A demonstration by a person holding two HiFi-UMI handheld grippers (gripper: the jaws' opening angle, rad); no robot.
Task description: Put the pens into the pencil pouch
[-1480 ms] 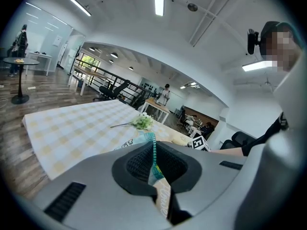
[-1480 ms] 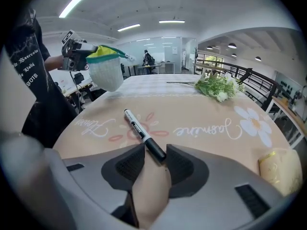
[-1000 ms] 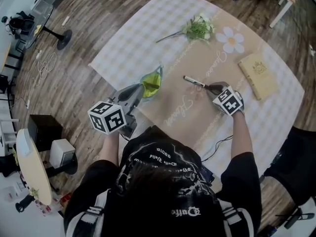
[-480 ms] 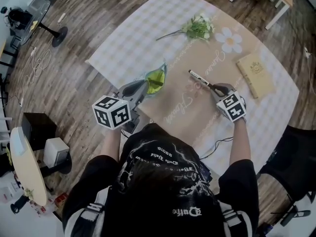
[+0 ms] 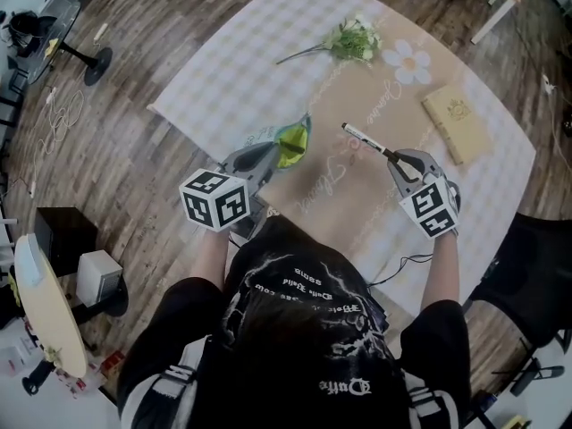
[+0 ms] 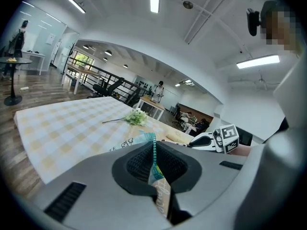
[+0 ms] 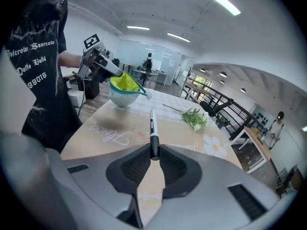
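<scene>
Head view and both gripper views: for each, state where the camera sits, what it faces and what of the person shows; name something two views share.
Head view: on the head, looking down at the table; black shirt, arms show.
Left gripper view: on the left gripper, along jaws shut on the pouch; right gripper shows.
Right gripper view: on that gripper, along jaws shut on the pen; shirt shows.
Shared by both gripper views: flowers.

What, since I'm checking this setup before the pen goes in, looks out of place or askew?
Nothing stands out. The right gripper holds the pen by its end, the left gripper holds the pouch open, and the flower sprig and book lie flat.
</scene>
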